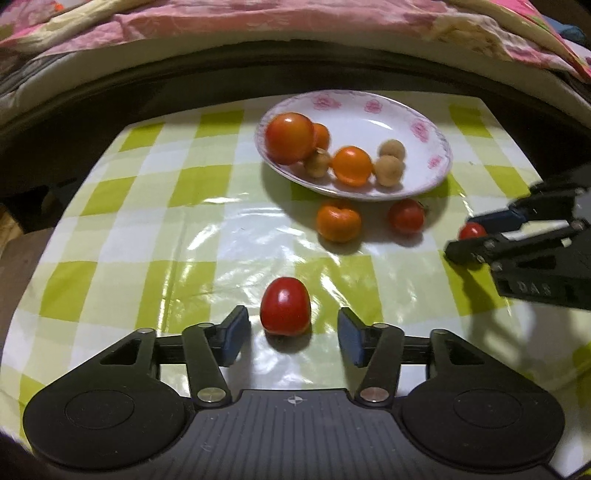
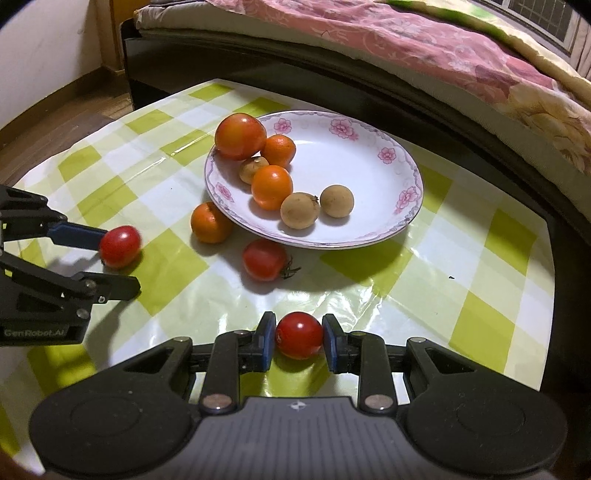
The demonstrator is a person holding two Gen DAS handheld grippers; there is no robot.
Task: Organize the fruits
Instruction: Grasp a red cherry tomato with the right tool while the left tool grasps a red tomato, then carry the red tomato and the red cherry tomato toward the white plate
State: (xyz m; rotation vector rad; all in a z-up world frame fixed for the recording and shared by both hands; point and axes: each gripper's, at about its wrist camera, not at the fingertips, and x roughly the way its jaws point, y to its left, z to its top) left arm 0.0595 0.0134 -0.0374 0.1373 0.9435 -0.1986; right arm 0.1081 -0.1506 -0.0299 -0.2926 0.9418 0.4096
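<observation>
A white flowered plate (image 1: 406, 122) (image 2: 369, 162) holds a large tomato (image 1: 290, 137), two oranges and three brown longans. My left gripper (image 1: 293, 334) is open around a red cherry tomato (image 1: 285, 312) that rests on the cloth; gaps show on both sides. It also shows in the right wrist view (image 2: 120, 246). My right gripper (image 2: 299, 341) is shut on another cherry tomato (image 2: 299, 335) low over the cloth, seen in the left wrist view (image 1: 472, 231). An orange (image 1: 338, 222) (image 2: 210, 223) and a stemmed tomato (image 1: 406, 216) (image 2: 265, 259) lie in front of the plate.
The table carries a green and white checked plastic cloth (image 1: 147, 221) (image 2: 461, 258). A bed with a pink flowered cover (image 1: 295, 18) (image 2: 443, 48) stands just behind the table. A wooden floor (image 2: 74, 118) shows at the left.
</observation>
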